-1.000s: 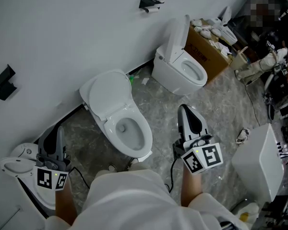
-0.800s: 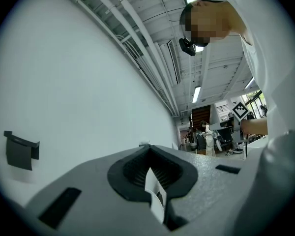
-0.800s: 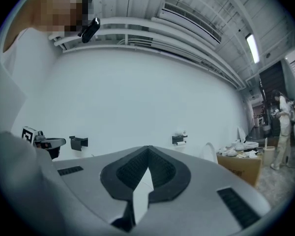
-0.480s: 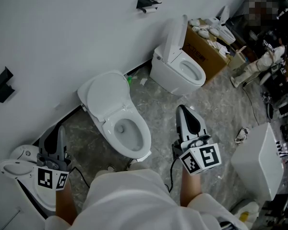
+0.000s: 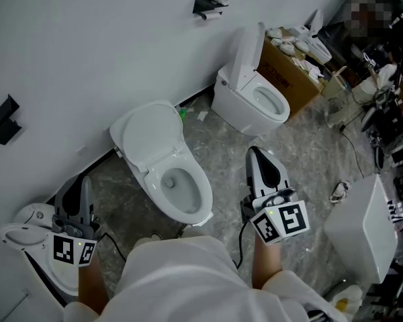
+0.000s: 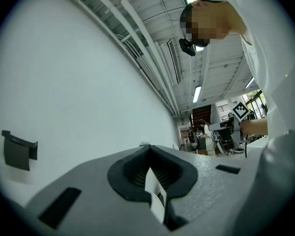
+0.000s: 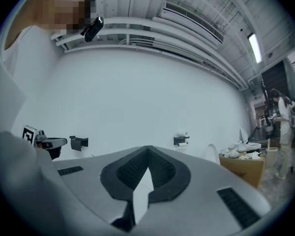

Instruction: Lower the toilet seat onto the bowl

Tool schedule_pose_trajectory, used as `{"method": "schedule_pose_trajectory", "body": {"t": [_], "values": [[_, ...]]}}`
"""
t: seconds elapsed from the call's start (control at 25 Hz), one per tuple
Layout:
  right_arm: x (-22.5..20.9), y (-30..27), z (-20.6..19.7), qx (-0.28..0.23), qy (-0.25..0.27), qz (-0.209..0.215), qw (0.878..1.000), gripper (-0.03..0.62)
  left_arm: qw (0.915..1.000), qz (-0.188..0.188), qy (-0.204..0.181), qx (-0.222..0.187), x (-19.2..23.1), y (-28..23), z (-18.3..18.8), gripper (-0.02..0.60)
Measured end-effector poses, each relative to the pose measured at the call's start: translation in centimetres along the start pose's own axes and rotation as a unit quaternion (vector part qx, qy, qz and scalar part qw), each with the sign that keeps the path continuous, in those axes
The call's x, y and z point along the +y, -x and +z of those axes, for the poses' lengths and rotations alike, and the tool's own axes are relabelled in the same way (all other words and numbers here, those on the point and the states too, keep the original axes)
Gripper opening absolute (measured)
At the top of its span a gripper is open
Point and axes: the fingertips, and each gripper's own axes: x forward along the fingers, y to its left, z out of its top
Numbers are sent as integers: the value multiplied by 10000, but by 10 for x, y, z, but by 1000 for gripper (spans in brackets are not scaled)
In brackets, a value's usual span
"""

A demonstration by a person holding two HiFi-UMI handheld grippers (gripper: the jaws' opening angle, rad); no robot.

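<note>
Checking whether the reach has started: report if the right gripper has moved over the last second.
No. The right gripper sits in the same place beside the middle toilet's bowl, jaws shut on nothing; only the view drifted slightly.

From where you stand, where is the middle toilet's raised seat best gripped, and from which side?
Take the raised seat by its free top edge, reaching over the bowl from the front. It leans back towards the wall, so probably only that edge can be gripped.
</note>
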Motion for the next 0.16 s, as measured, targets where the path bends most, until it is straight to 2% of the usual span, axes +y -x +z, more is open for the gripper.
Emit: {"method": "schedule_pose_trajectory", "body": {"t": [0.16], "values": [[-1,-4,-2,14,10,-9,10000,-3,10000,-2,12,5,2,-3,-3,4]]}}
